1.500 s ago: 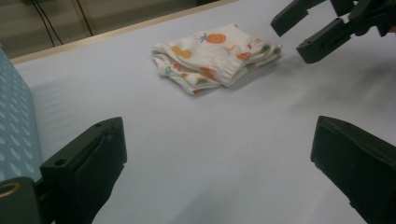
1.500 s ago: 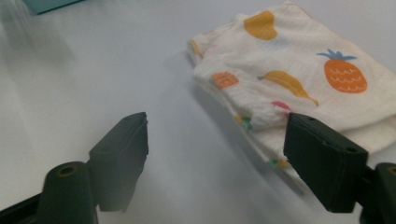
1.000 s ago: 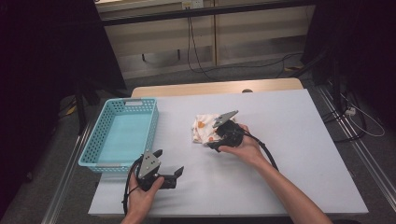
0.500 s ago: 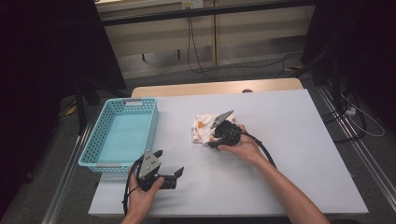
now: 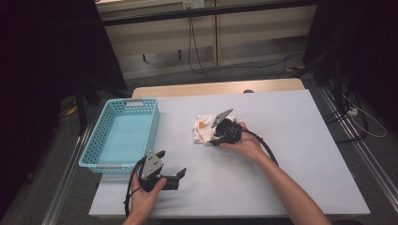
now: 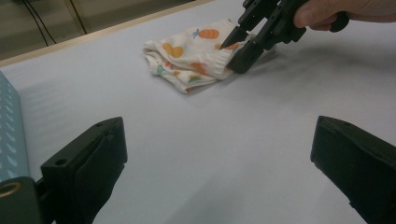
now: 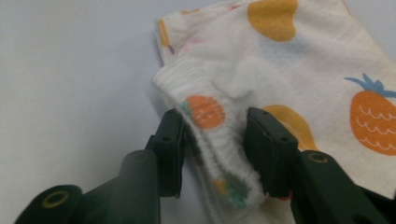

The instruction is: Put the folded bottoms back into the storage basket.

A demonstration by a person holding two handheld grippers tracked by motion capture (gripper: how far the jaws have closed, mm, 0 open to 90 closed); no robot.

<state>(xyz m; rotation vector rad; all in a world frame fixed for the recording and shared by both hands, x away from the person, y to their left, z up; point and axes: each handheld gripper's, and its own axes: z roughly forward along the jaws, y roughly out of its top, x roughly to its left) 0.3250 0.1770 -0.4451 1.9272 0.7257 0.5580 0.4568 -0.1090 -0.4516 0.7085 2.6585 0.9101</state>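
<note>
Down at the near edge of the table (image 5: 291, 187), left gripper (image 5: 170, 169) parked with jaws wide apart and nothing between them, just beside the turquoise basket (image 5: 89, 157). Further out, mid-table, right gripper (image 5: 215, 136) straddling the ribbed hem of the fruit-print cloth (image 5: 202, 129), pads either side of the fold and just about pinching it. Jaws just been closing on that fold. Best to squeeze right down on the thick hem before lifting, not the thin layer behind, or probably slips out. Lift straight up, then swing over to the basket. Versus a second ago: right gripper nudged slightly in and noticeably narrower around the cloth; left one unmoved, cloth lying in the same spot.
</note>
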